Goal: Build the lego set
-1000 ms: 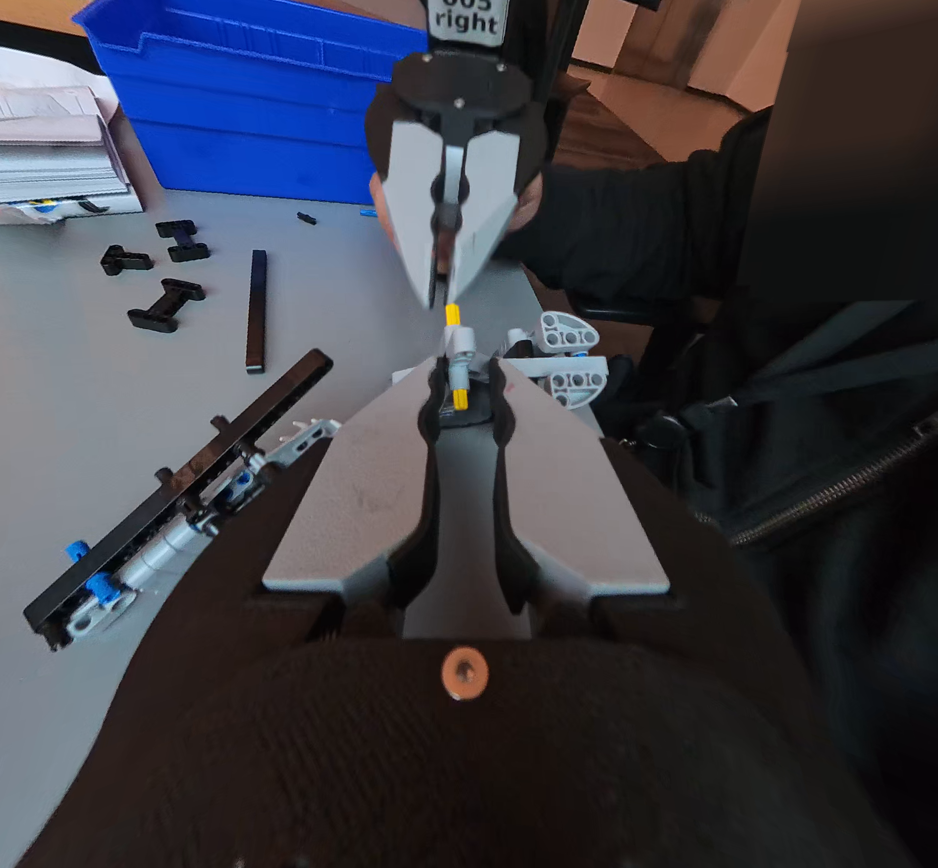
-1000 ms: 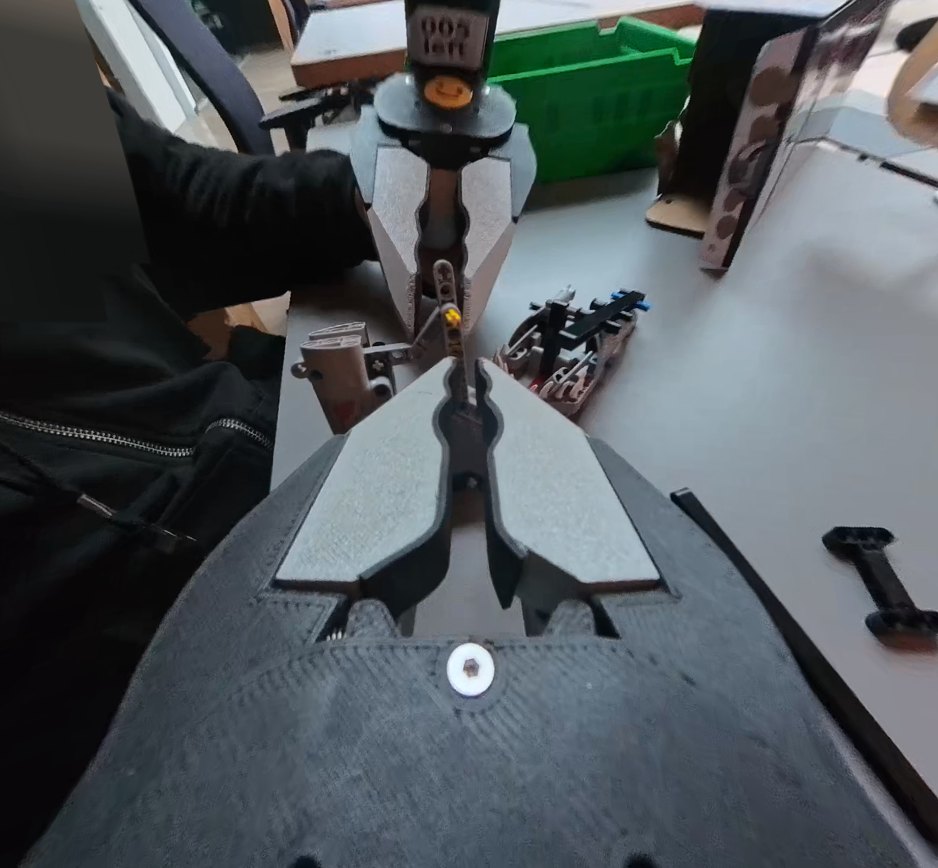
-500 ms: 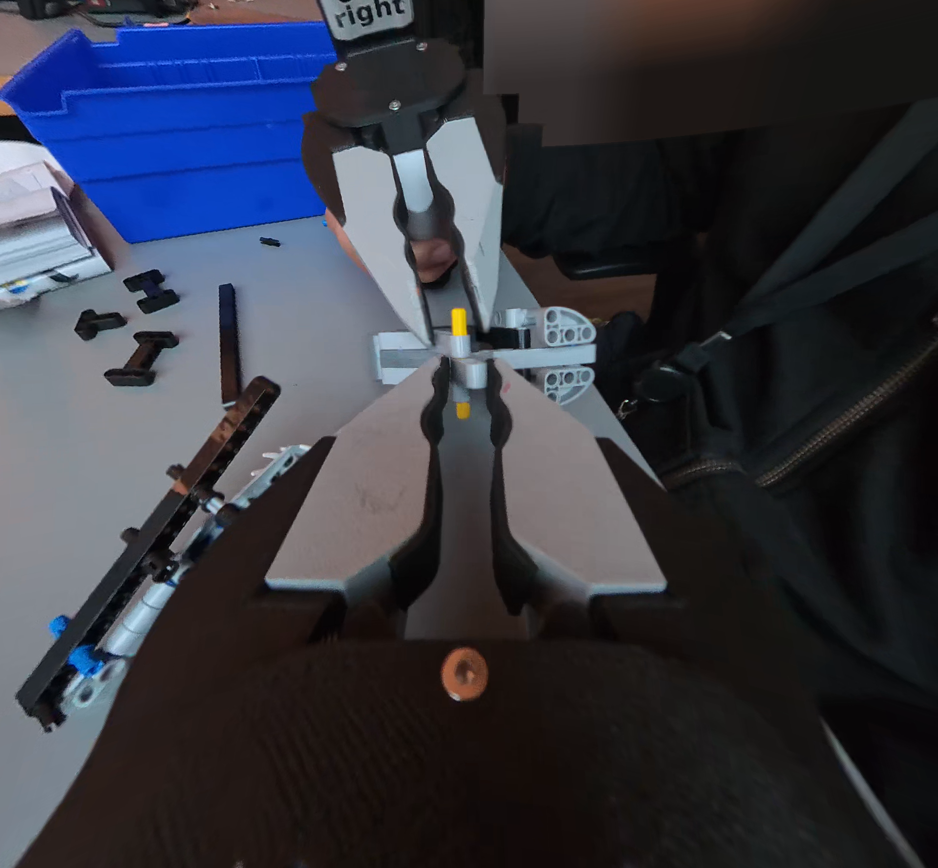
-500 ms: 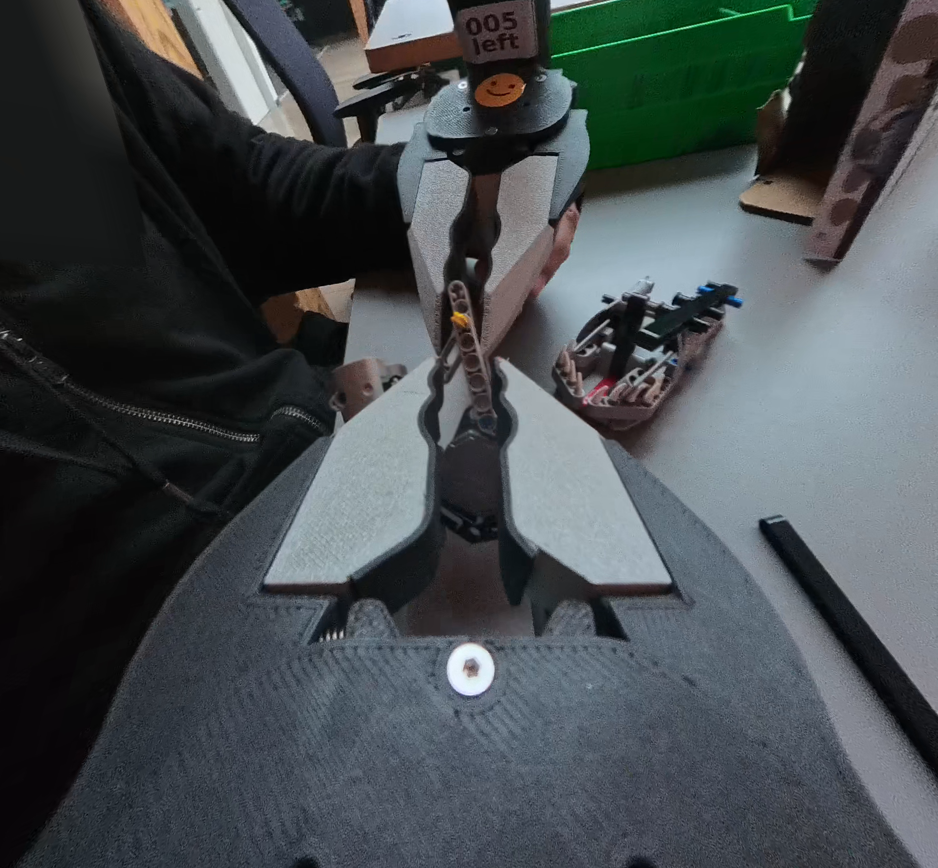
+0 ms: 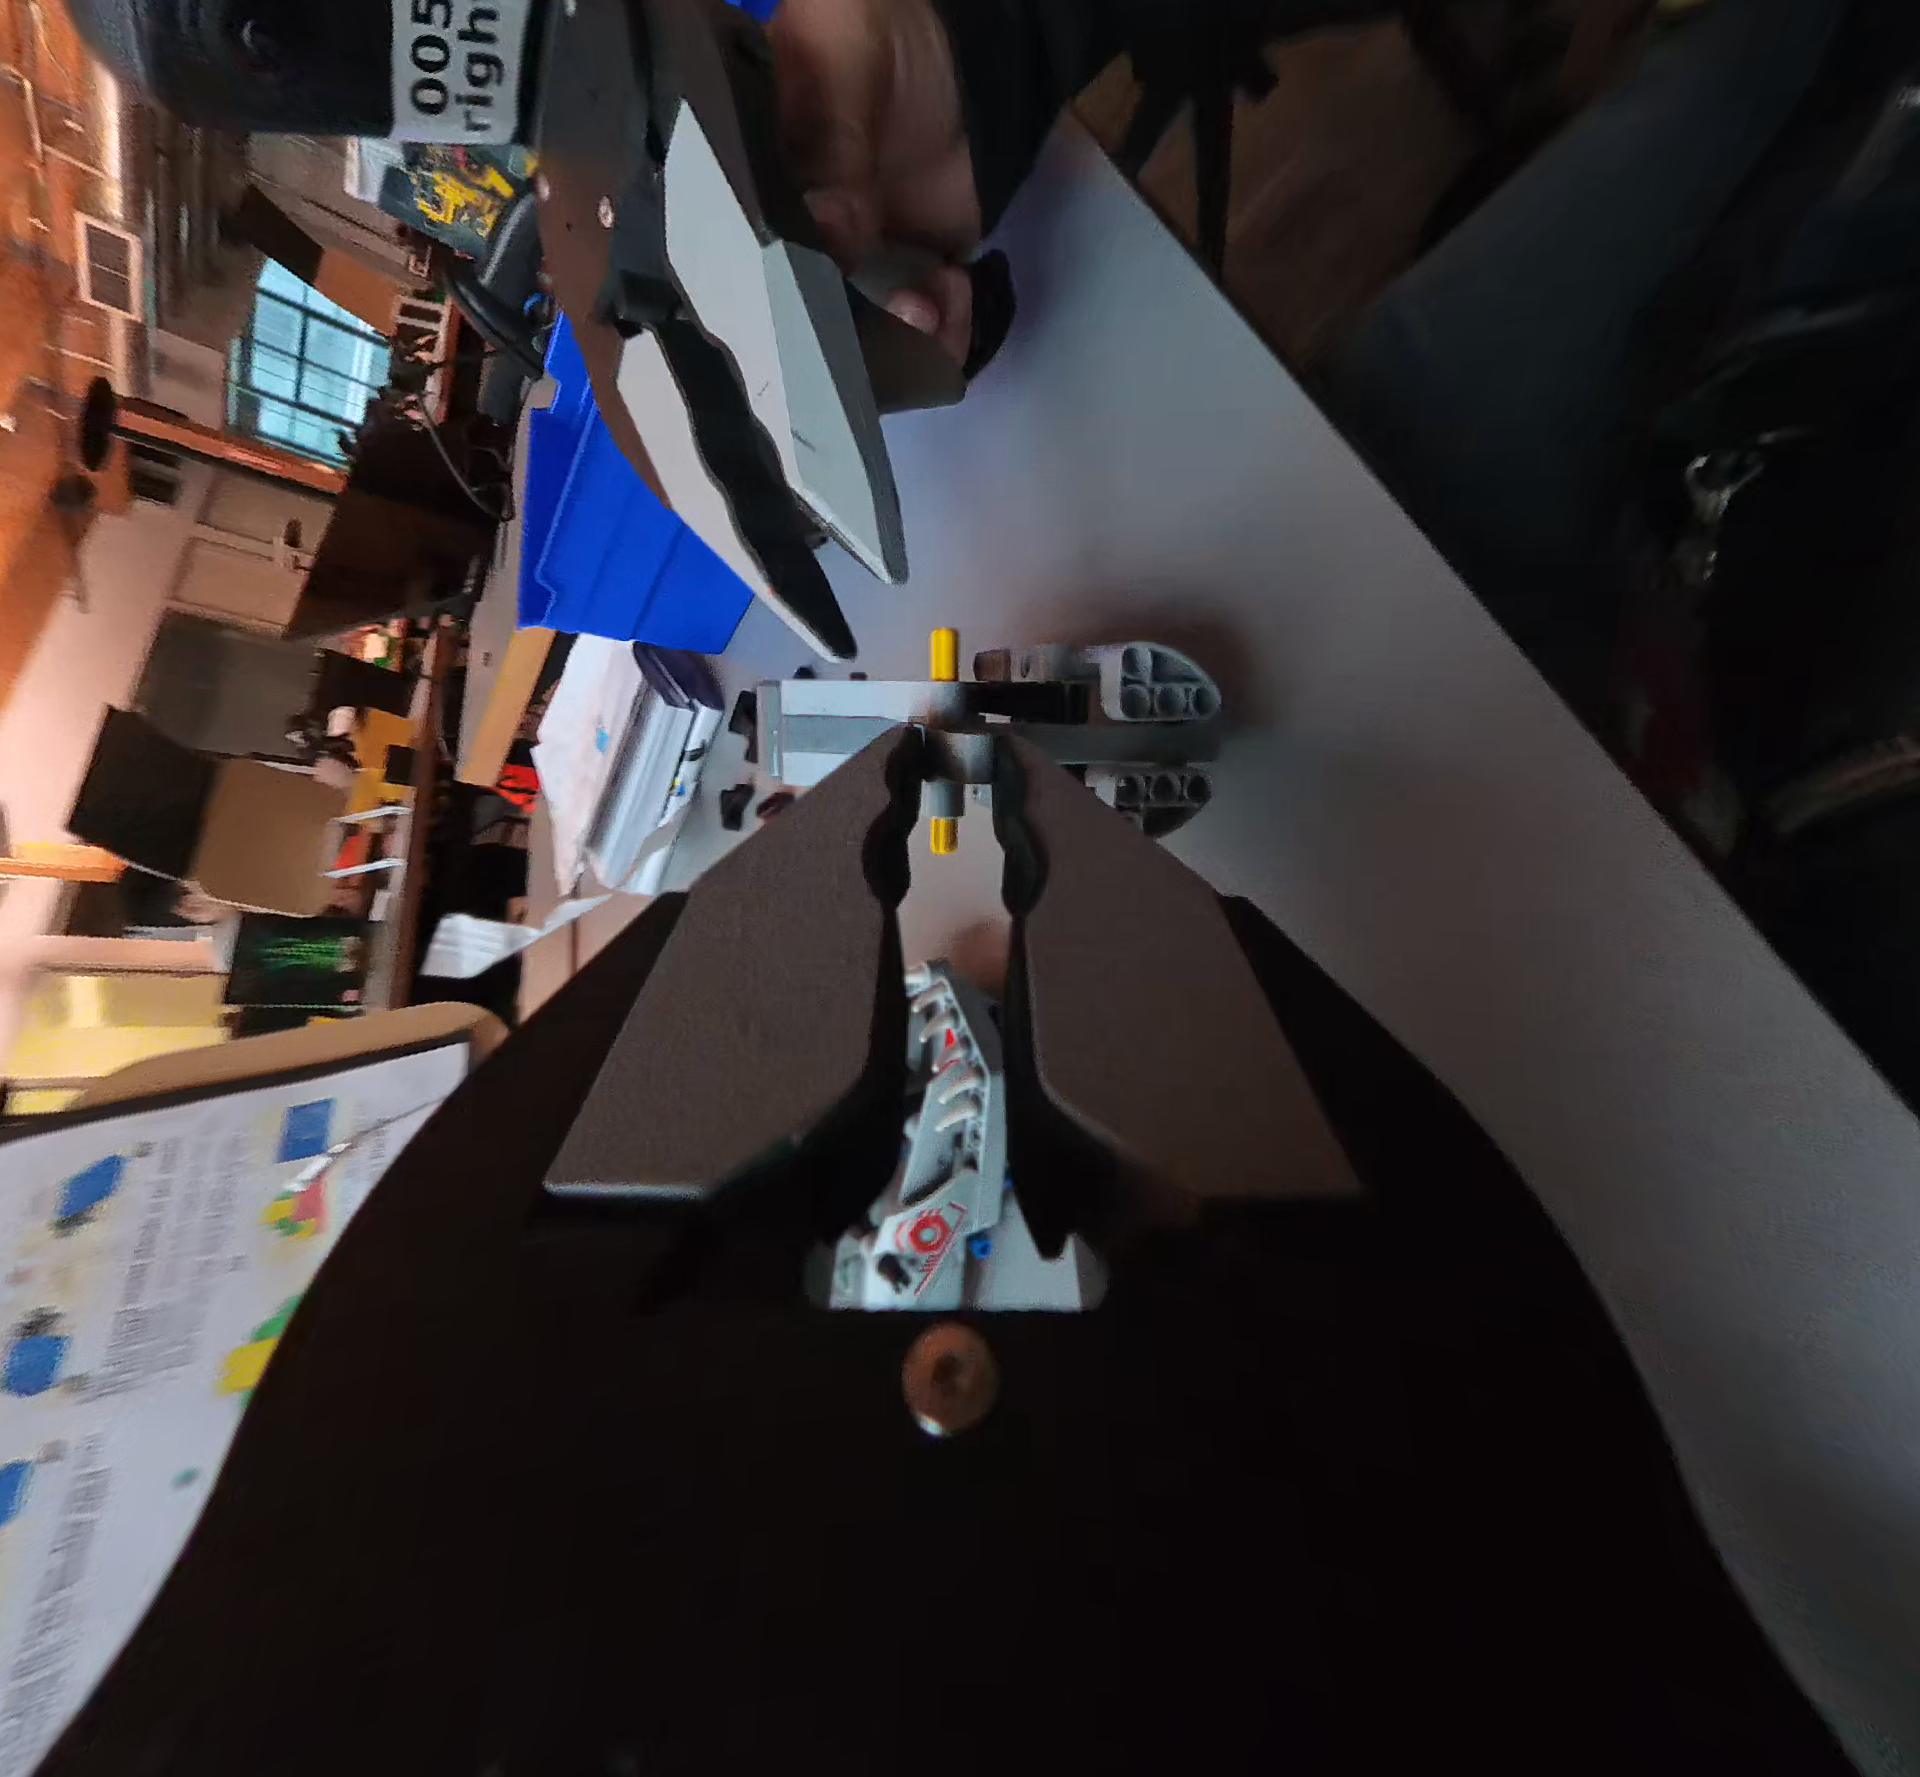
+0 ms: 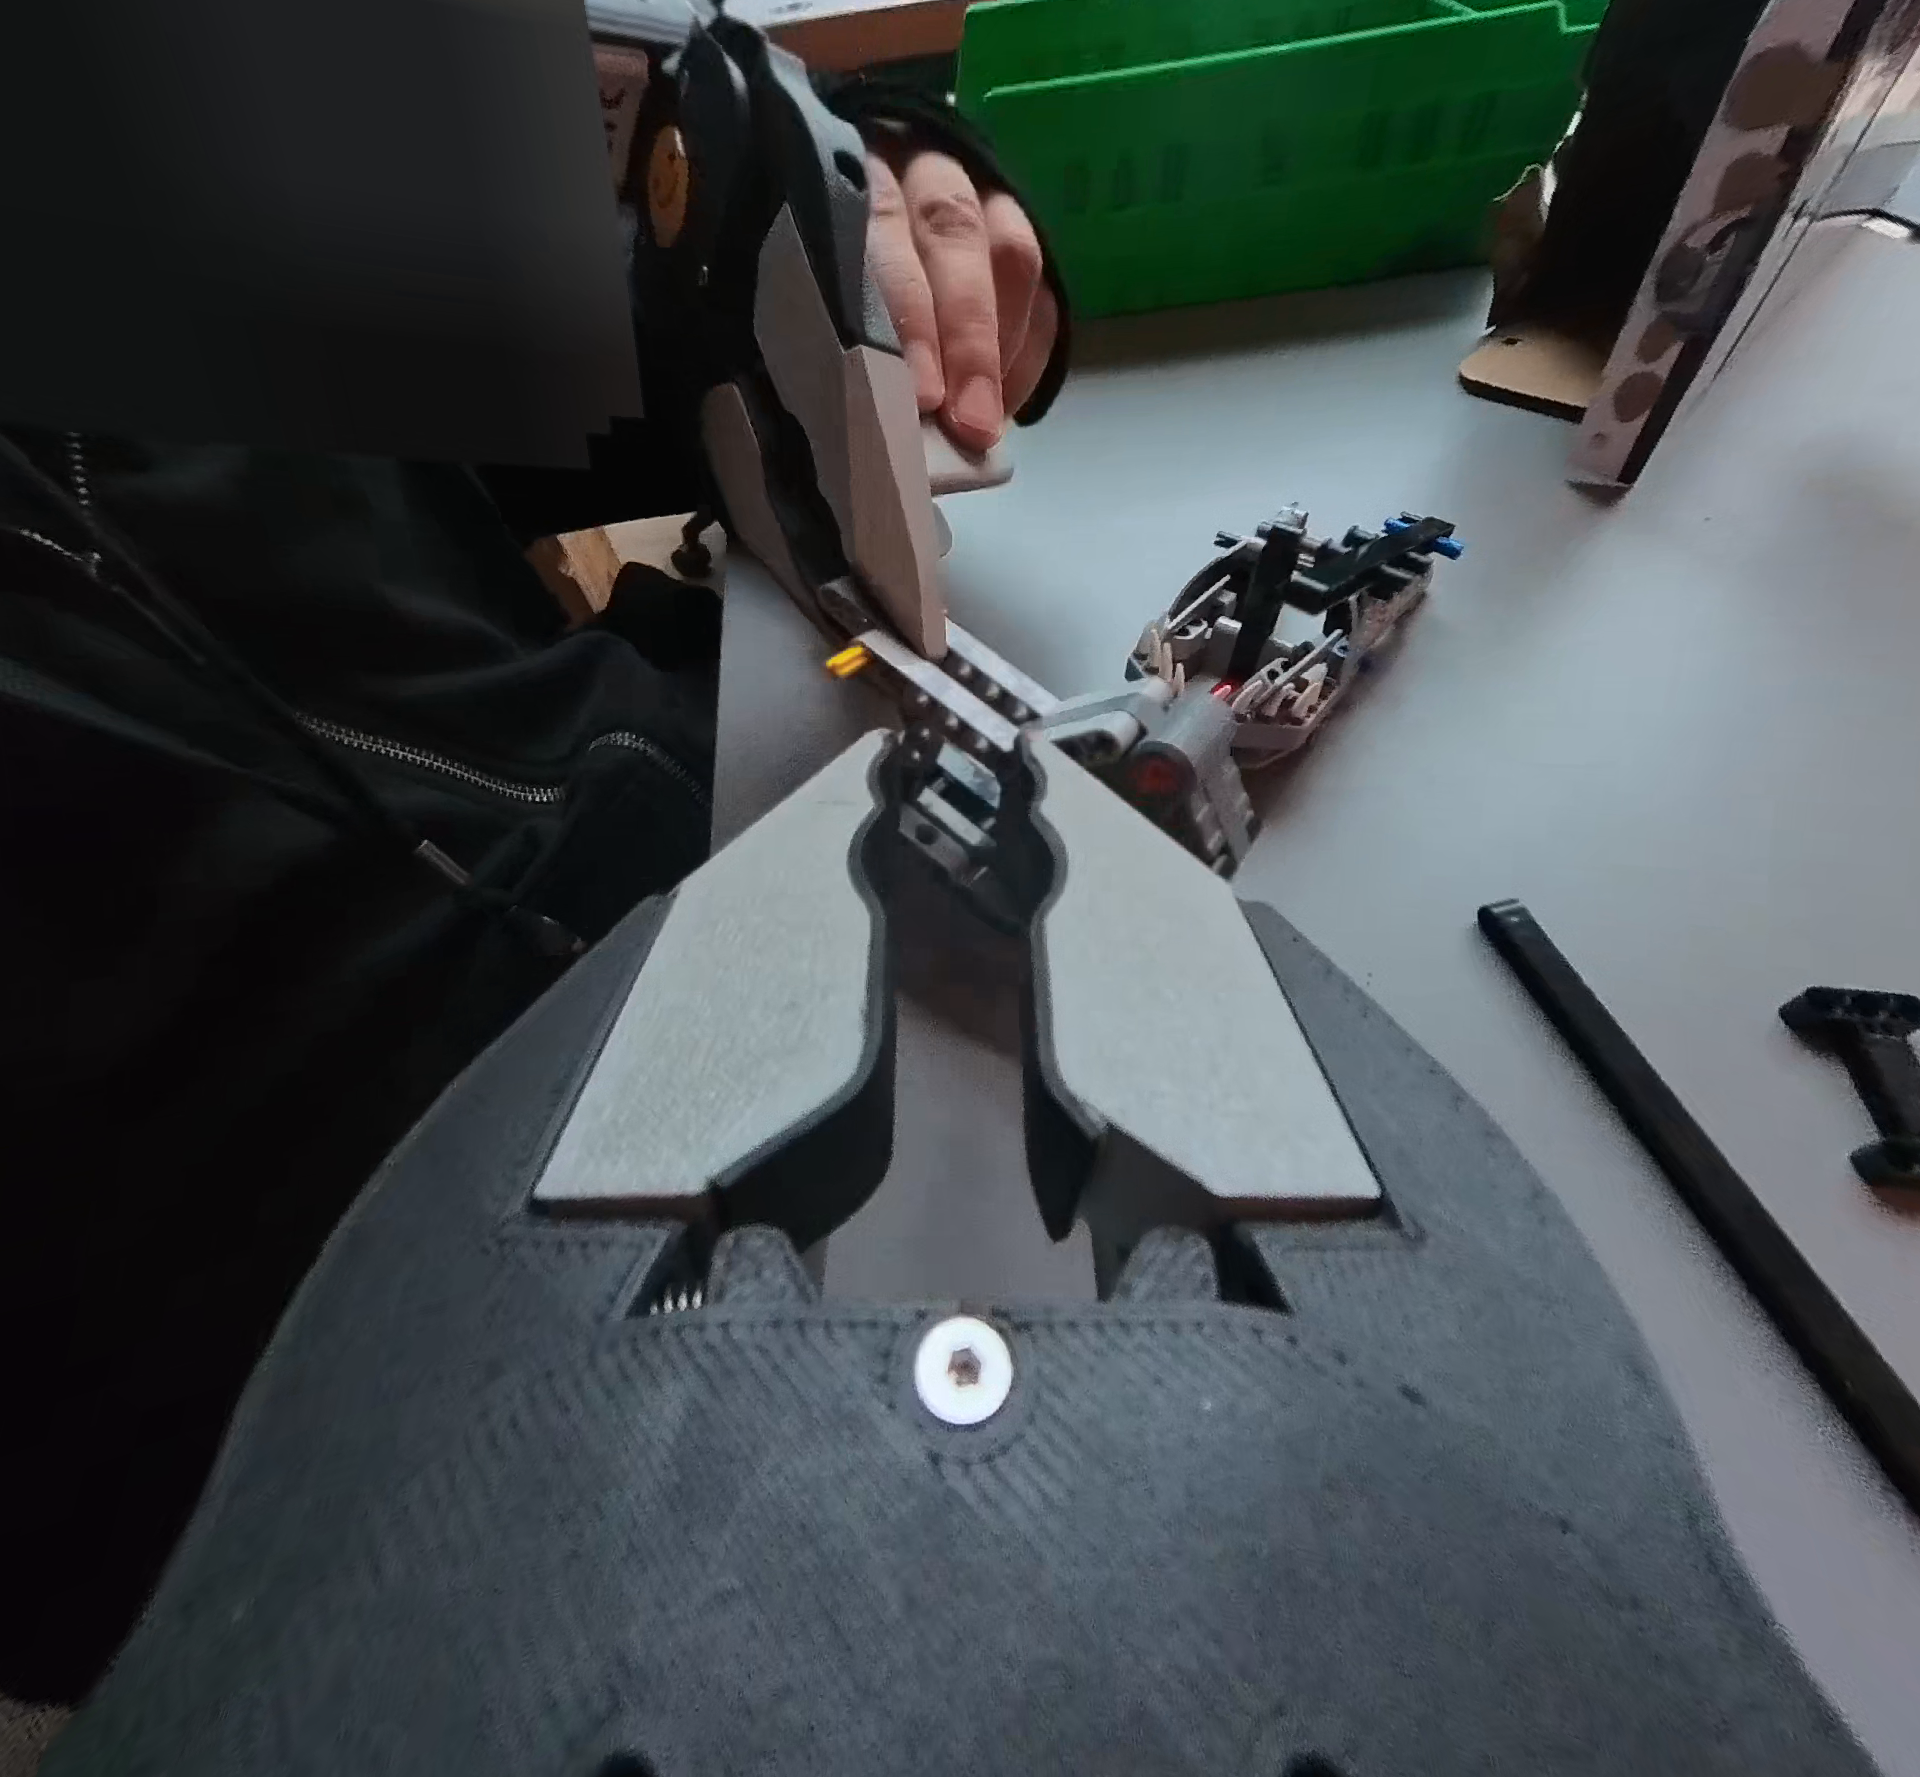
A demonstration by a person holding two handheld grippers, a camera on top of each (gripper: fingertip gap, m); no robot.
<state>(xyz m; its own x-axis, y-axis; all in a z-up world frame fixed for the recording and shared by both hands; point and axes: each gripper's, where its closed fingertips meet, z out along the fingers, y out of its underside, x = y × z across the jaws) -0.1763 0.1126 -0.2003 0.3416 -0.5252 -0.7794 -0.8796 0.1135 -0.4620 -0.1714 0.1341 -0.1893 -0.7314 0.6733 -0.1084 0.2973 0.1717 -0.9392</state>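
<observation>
My left gripper [image 5: 956,751] is shut on a small grey lego assembly [image 5: 831,719] with a yellow axle [image 5: 942,652] through it, held above the grey table [image 5: 1351,584]. The view is rolled about a quarter turn. In the right wrist view the left gripper [image 6: 914,641] grips the assembly's holed grey beam [image 6: 977,688]. My right gripper [image 6: 956,745] has its jaws a little apart, tips right at the beam. In the left wrist view it [image 5: 868,615] sits just beside the assembly's end, with nothing between its fingers.
A partly built grey and black model [image 6: 1288,647] lies on the table behind the grippers. A green bin [image 6: 1247,148] and a cardboard box [image 6: 1714,169] stand farther back. A long black beam [image 6: 1662,1135] and a black connector [image 6: 1870,1083] lie to the right. A blue bin [image 5: 613,532] and an instruction sheet [image 5: 135,1312] are nearby. Left and right tips are no more than a few centimetres apart.
My left gripper has rolled about a quarter turn with the assembly. My right gripper has opened off the yellow axle and shifted to the assembly's side.
</observation>
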